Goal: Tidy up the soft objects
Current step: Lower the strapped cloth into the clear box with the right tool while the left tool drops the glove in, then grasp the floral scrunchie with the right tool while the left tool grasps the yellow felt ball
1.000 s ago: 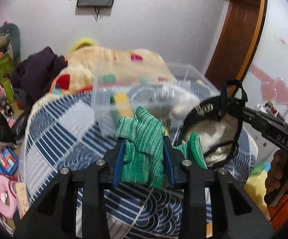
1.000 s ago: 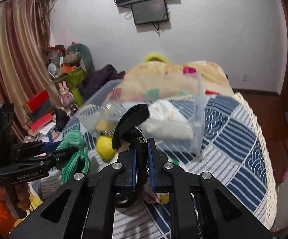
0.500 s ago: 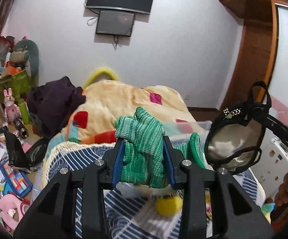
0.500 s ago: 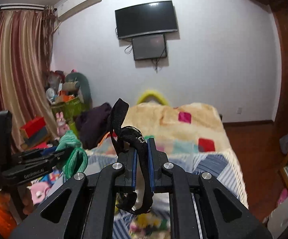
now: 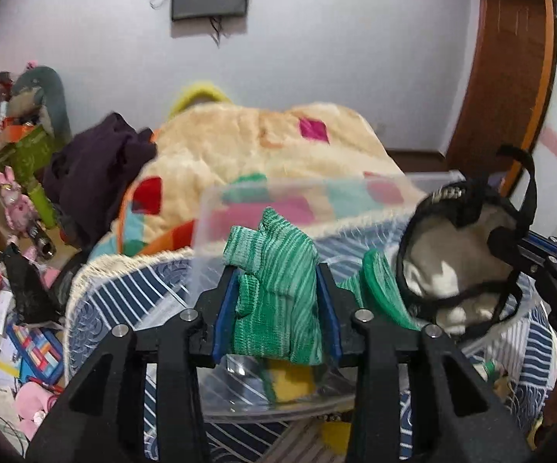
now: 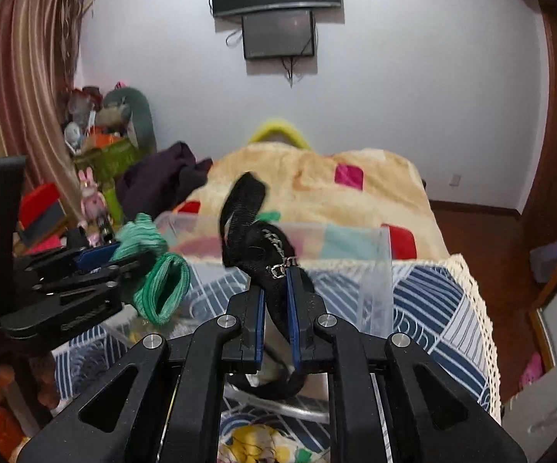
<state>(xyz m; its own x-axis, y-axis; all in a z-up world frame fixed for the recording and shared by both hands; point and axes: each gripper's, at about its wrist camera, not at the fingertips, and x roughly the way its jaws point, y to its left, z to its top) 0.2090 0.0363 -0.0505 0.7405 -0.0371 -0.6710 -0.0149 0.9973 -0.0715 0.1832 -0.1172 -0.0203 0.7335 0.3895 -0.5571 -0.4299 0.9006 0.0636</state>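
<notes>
You hold 2 soft items above a clear bin on the bed, 1 in each pair of tongs.

Your left tongs [image 5: 276,301] are clenched on a green striped knit sock [image 5: 278,293], bunched between the blue pads, its ribbed cuff [image 6: 161,289] hanging open to the side. Your right tongs [image 6: 276,308] grip a black strap [image 6: 257,239] with a metal chain link; from it hangs a black-edged, pale-lined garment [image 5: 459,266], just beside the sock. Both hang over the clear plastic bin [image 6: 375,266], which sits on the blue-and-white patterned quilt [image 6: 440,308]. Behind lies a cream patchwork blanket [image 6: 317,185] with a dark purple garment [image 5: 97,166] at its left.
</notes>
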